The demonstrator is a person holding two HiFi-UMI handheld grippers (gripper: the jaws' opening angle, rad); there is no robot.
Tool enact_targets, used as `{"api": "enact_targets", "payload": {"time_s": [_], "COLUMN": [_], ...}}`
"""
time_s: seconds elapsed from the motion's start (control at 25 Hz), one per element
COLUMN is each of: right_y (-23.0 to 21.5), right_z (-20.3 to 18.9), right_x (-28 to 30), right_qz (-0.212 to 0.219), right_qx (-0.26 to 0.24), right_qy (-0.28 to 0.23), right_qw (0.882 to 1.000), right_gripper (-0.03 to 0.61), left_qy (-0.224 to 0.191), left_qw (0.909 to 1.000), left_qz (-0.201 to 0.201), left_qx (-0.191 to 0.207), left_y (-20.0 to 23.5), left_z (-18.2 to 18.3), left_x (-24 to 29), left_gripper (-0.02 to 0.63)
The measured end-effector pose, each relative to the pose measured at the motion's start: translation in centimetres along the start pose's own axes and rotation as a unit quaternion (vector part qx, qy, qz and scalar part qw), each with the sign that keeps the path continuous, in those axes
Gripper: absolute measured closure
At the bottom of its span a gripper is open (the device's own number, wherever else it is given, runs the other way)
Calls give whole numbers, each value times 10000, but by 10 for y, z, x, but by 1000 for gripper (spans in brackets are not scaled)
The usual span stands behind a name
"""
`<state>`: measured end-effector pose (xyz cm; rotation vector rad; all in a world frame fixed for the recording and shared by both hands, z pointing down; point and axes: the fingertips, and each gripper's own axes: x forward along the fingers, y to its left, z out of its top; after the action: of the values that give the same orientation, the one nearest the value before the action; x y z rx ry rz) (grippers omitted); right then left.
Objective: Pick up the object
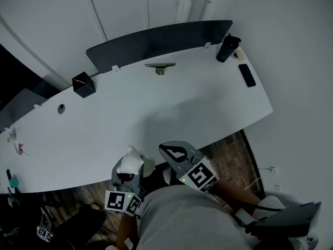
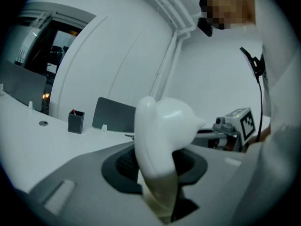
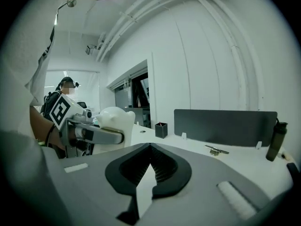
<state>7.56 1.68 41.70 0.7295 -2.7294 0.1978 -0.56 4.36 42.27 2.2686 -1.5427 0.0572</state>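
The object is a white, glossy, rounded figure (image 1: 131, 161) with small ear-like bumps. My left gripper (image 1: 126, 172) is shut on it and holds it up near my body, at the front edge of the white table (image 1: 166, 113). In the left gripper view the figure (image 2: 162, 128) stands upright between the jaws and fills the middle. My right gripper (image 1: 167, 150) is just to the right of it, shut with nothing in it; its pads (image 3: 157, 166) meet in the right gripper view. There the figure (image 3: 113, 119) and the left gripper (image 3: 101, 136) show at the left.
On the table stand a black pen holder (image 1: 83, 84) at the left, a small metal piece (image 1: 160, 67) in front of the dark divider panel (image 1: 156, 43), a dark bottle (image 1: 227, 48) and a black phone (image 1: 246, 75) at the far right. Wooden floor lies below the table's edge.
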Motion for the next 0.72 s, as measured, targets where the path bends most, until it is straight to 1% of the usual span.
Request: {"api": "enact_targets", "payload": {"time_s": [0.16, 0.28, 0.36, 0.52, 0.72], "right_y": [-3, 3, 10, 25, 43], "right_z": [-32, -58, -68, -70, -59], "right_x": [-21, -31, -35, -42, -38], "right_qz": [135, 307, 423, 553, 643], "right_qx": [251, 388, 421, 501, 513], "right_qy": [170, 329, 348, 241, 152], "right_qw": [9994, 9982, 9976, 9969, 9965], "right_gripper": [578, 578, 578, 577, 577], "left_qy": [294, 492, 579, 665, 630], "left_qw": [9989, 9967, 9954, 9937, 9928], "left_qz": [362, 606, 731, 893, 1006], "left_qx": [-69, -201, -216, -122, -149], "left_y": [-20, -33, -40, -50, -42], "left_z": [-33, -57, -66, -73, -70], "left_x": [-10, -20, -29, -48, -67], "left_gripper": [466, 466, 466, 466, 466]}}
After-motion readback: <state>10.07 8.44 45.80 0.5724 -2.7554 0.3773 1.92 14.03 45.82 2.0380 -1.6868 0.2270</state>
